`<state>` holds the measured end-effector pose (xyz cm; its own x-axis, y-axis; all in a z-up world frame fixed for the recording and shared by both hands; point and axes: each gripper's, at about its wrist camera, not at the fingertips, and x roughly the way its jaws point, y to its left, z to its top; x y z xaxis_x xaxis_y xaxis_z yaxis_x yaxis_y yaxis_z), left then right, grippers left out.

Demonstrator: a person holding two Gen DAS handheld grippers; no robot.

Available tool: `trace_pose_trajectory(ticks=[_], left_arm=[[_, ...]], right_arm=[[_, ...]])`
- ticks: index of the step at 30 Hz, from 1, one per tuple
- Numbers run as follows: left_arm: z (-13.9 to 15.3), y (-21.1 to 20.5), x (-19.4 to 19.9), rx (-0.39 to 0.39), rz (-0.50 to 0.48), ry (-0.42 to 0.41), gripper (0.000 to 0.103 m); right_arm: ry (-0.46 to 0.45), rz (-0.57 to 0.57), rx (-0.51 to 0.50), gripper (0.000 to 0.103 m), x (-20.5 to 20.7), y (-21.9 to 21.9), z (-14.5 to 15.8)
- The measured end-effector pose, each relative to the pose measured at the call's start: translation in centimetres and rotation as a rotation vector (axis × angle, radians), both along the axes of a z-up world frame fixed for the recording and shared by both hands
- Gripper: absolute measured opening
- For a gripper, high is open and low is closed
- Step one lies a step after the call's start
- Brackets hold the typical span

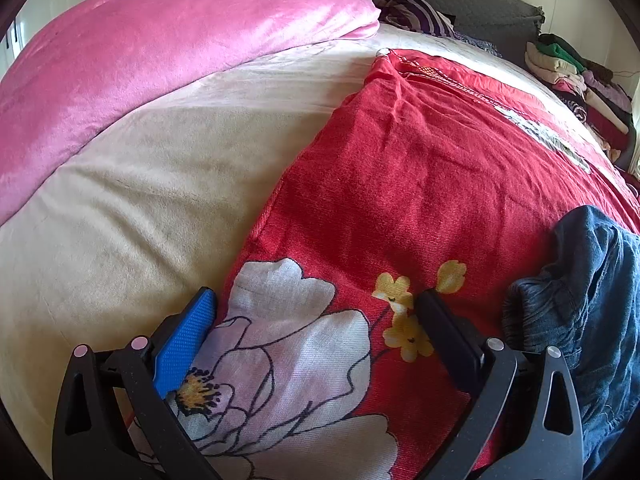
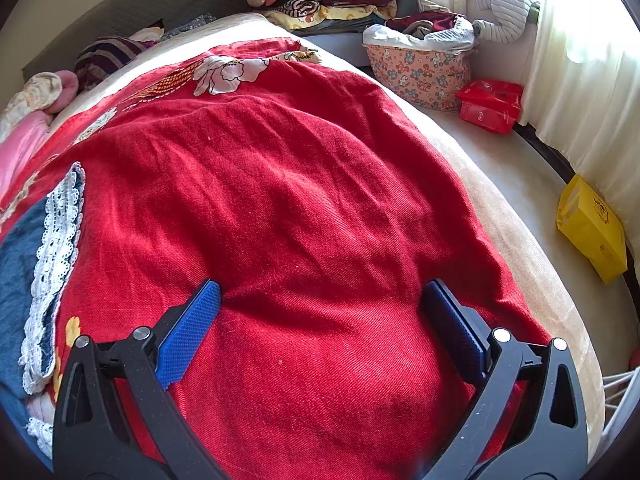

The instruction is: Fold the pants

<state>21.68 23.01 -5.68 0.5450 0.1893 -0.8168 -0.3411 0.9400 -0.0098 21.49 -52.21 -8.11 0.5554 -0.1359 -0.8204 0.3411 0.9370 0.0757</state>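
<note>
Both claws hovering spread and empty over the red floral blanket [image 2: 304, 200].
Left gripper [image 1: 316, 320], right gripper [image 2: 322, 312]: denim pants [image 1: 592, 300] lying bunched at three o'clock; risk is pinching blanket too.

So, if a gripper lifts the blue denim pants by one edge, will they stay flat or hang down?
The denim pants will probably droop: they already lie bunched in soft folds. They look fairly heavy for cloth. The lace trim might snag on a finger.

One pair of denim pants [image 1: 592, 320], one red floral bedspread [image 2: 300, 200], one pink blanket [image 1: 140, 60], one printed laundry basket [image 2: 420, 76], one yellow bag [image 2: 592, 228], one red package [image 2: 490, 106]
</note>
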Motion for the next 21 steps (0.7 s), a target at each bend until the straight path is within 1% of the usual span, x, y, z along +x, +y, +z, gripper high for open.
trace_pose_trajectory(ticks=[9,12,17,21], left_arm=[[-0.06,0.01,0.06,-0.001,0.0,-0.001,0.099],[-0.28,0.28,0.38,-0.015,0.005,0.006,0.099],[-0.23,0.38,0.33,-0.025,0.011,-0.008,0.099],[-0.24,-0.1,0.32,0.008,0.014,-0.01,0.099]], right_arm=[[0.0,0.0,-0.002,0.095,0.01,0.06,-0.03],[-0.001,0.0,0.0,0.095,0.01,0.04,-0.02],[0.001,0.0,-0.002,0.095,0.02,0.01,-0.02],[0.0,0.0,-0.001,0.095,-0.04,0.06,0.0]])
